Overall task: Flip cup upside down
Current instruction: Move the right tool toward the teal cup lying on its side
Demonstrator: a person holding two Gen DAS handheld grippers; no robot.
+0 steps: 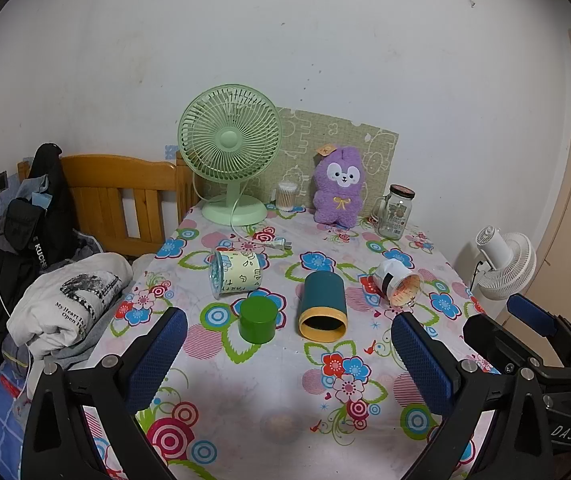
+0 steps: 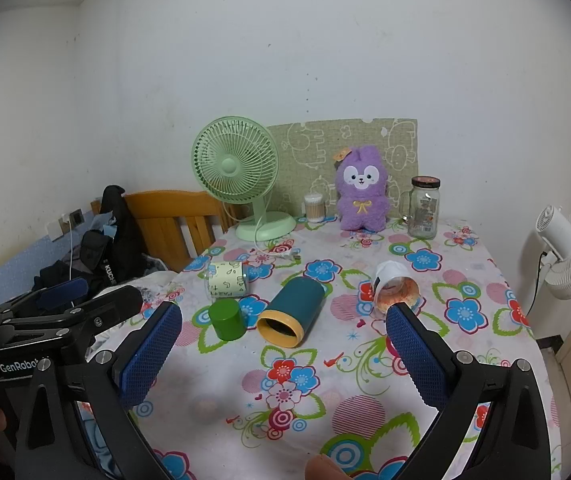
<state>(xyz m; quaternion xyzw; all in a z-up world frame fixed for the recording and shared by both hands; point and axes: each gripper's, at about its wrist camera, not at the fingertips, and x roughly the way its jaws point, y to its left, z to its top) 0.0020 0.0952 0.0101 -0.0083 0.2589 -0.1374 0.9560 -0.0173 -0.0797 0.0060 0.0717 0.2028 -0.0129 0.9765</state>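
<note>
Fingers (image 1: 157, 354) spread; four cups (image 1: 322, 305) beyond.

You have a white tablecloth (image 1: 269, 364) printed with blue, red and pink flowers and green leaves. Near its middle lie a teal cylindrical cup with a yellow rim (image 1: 322, 304), a solid green plastic cup (image 1: 257, 319) and a pale yellow printed cup (image 1: 236, 274). At the far edge stand a mint-green fan (image 1: 230, 148) and a purple plush toy (image 1: 339, 186).
</note>
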